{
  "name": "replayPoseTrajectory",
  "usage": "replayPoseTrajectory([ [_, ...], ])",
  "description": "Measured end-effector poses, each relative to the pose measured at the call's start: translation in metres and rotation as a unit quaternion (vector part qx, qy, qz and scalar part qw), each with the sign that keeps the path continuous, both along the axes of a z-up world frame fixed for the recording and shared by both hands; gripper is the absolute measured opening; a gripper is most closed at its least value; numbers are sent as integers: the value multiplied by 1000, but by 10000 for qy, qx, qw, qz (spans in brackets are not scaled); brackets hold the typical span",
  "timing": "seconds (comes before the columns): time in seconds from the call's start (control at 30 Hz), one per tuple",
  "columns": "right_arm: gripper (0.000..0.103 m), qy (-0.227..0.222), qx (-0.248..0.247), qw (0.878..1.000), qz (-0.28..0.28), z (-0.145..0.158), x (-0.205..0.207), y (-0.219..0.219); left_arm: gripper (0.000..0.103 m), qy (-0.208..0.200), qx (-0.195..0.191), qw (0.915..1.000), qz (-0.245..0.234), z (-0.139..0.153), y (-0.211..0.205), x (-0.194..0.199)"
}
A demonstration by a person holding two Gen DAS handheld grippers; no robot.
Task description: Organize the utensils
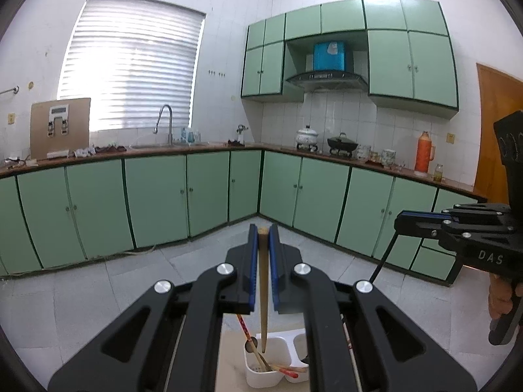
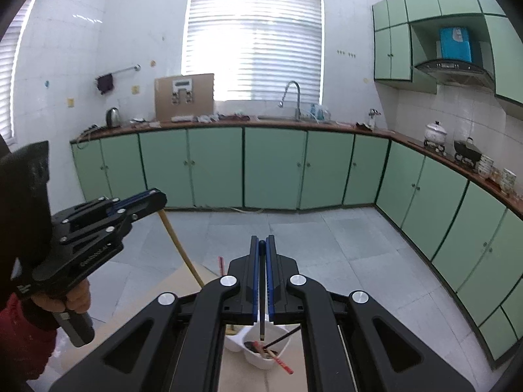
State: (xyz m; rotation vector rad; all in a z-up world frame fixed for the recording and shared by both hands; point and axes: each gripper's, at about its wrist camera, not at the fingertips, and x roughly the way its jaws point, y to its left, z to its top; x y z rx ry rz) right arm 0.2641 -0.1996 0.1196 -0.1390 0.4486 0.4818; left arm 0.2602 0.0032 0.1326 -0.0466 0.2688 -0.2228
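My left gripper (image 1: 263, 233) is shut on a light wooden chopstick (image 1: 263, 294) that hangs tip-down into a white divided utensil holder (image 1: 266, 377). The holder has red-patterned chopsticks (image 1: 243, 326) and a spoon in it. My right gripper (image 2: 261, 245) is shut on a thin black chopstick (image 2: 262, 310) that hangs above the same white holder (image 2: 261, 361). The right gripper also shows at the right of the left wrist view (image 1: 400, 223), with the black chopstick (image 1: 384, 259) slanting down. The left gripper shows at the left of the right wrist view (image 2: 160, 201) with the wooden chopstick (image 2: 181, 248).
The holder stands on a pale wooden table (image 2: 176, 289) below both grippers. Beyond lie a grey tiled floor (image 2: 294, 228), green base cabinets (image 1: 157, 196) with a sink, pots (image 1: 341, 142) and an orange thermos (image 1: 425, 152) on the counter, and a wooden door (image 1: 497, 124) at the right.
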Motion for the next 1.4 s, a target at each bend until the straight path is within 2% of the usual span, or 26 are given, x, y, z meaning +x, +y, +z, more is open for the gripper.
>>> replayPoseTrajectory([
  [0.37,4,579,80,9982,-141,-58,27,-12,8,708,78,9974,64,-54,7,38],
  [0.6,7,490,331,9978,-296,-56,13,-33,23,637,119,9978,97,-54,10,26],
  [0.63,9,462,368,9977,-320,-55,10,-36,28,597,116,9981,99,-52,11,22],
  [0.83,30,258,558,9968,-520,-48,-21,-53,50,390,37,9991,189,-45,18,-12],
  [0.97,51,140,662,9952,-714,-53,-50,-63,74,257,11,9992,321,-45,21,-43],
  [1.1,61,103,775,9935,-821,-63,-78,-67,82,219,-88,9990,370,-51,26,-76],
  [1.17,73,88,774,9929,-899,-70,-91,-66,90,221,-86,9989,416,-56,26,-89],
  [1.23,81,97,760,9921,-989,-79,-104,-63,92,269,-64,9986,456,-63,25,-104],
  [1.4,91,103,625,9918,-1111,-97,-134,-54,96,406,37,9978,517,-79,25,-131],
])
